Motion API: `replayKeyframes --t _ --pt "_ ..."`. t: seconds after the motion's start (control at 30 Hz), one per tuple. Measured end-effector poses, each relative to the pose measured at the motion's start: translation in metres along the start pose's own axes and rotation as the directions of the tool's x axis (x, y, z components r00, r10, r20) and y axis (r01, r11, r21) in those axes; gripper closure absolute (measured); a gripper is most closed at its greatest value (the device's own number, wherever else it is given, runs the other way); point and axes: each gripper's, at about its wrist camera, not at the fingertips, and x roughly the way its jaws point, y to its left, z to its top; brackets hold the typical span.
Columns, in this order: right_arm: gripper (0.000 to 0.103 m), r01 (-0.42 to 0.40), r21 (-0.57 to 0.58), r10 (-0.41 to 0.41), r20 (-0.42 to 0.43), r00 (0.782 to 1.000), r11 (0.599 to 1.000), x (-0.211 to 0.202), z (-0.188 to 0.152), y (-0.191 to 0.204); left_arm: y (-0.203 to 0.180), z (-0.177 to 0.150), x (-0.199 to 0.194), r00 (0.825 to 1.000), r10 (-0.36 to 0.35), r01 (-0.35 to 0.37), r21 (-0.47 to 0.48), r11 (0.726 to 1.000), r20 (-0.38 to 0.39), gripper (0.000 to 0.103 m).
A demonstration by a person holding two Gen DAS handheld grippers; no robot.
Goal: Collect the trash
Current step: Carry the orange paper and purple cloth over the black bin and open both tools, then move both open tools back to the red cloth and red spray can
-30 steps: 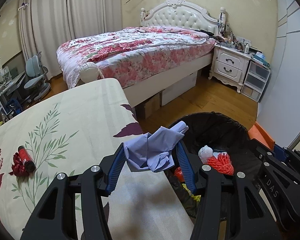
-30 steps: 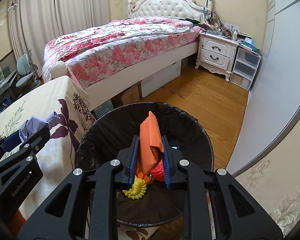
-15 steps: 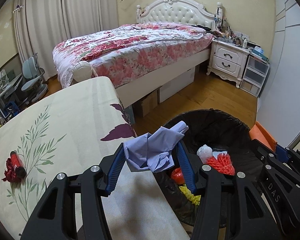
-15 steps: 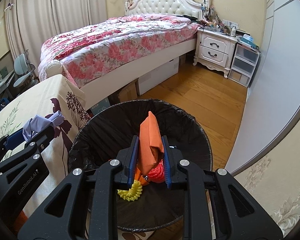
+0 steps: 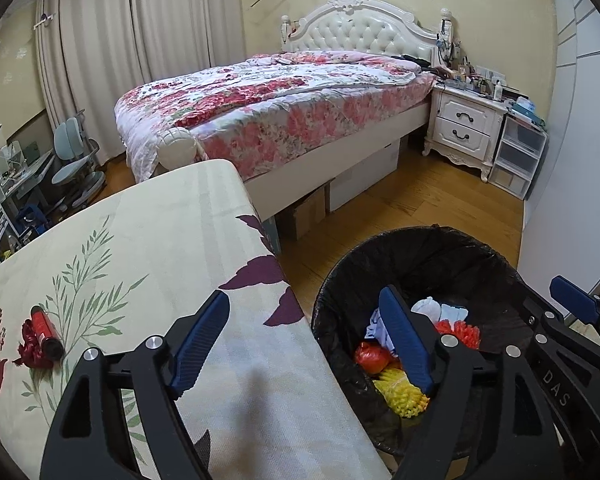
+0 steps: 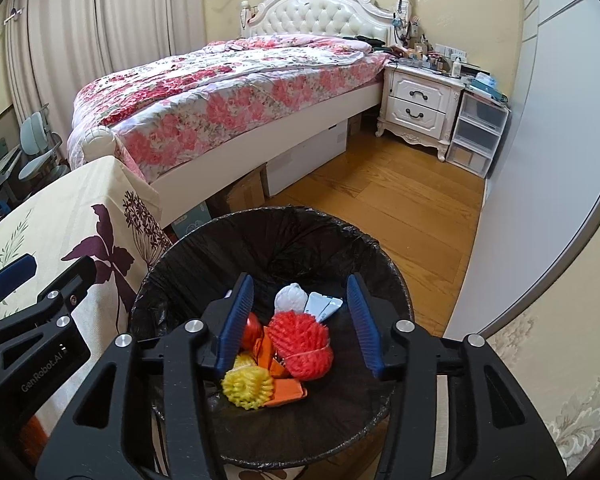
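1. Trash (image 6: 300,340): red, yellow, orange, white and pale-blue pieces lying heaped at the bottom of the black-lined bin (image 6: 340,240), below both sets of jaws.
2. Right gripper (image 6: 300,320): jaws opening above the bin, nothing between them.
3. Left gripper (image 5: 304,344): jaws opening wide and empty, one finger over the table (image 5: 140,240), the other over the bin.
4. Red roll (image 5: 44,332): lies on the table, well left of the left jaws.
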Motion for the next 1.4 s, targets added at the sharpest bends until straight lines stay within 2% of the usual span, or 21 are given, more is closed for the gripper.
replayKeyframes --t 0.1,0.23,0.3,0.67,1.07,1.23,1.4 --pt "0.044 0.008 0.001 -0.008 0.009 1.0 1.0 -0.003 0.0 0.0 0.004 0.001 -0.002 1.0 0.01 -0.01 -0.005 1.0 0.003 0.023" --pt "0.041 0.002 -0.009 -0.002 0.019 1.0 1.0 -0.009 0.003 0.005 0.015 0.001 -0.01 1.0 0.026 -0.026 -0.019 0.999 0.012 0.022" --pt "0.036 -0.001 -0.018 0.002 0.027 1.0 1.0 -0.012 0.004 0.01 0.022 0.0 -0.014 0.999 0.039 -0.038 -0.026 0.999 0.015 0.022" --pt "0.034 -0.088 -0.09 0.09 0.026 0.996 0.992 -0.024 0.001 0.062 0.092 -0.018 -0.034 0.989 0.151 -0.15 -0.115 0.982 -0.004 0.021" --pt "0.034 -0.216 -0.191 0.216 -0.023 0.976 0.957 -0.031 -0.016 0.146 0.176 -0.055 -0.047 0.959 0.271 -0.282 -0.22 0.934 -0.083 0.021" --pt "0.034 -0.255 -0.227 0.25 -0.05 0.967 0.94 -0.033 -0.023 0.175 0.2 -0.065 -0.048 0.95 0.293 -0.312 -0.244 0.918 -0.112 0.021" --pt "0.034 -0.278 -0.266 0.267 -0.077 0.961 0.923 -0.032 -0.031 0.199 0.218 -0.068 -0.046 0.949 0.283 -0.311 -0.277 0.909 -0.138 0.021"
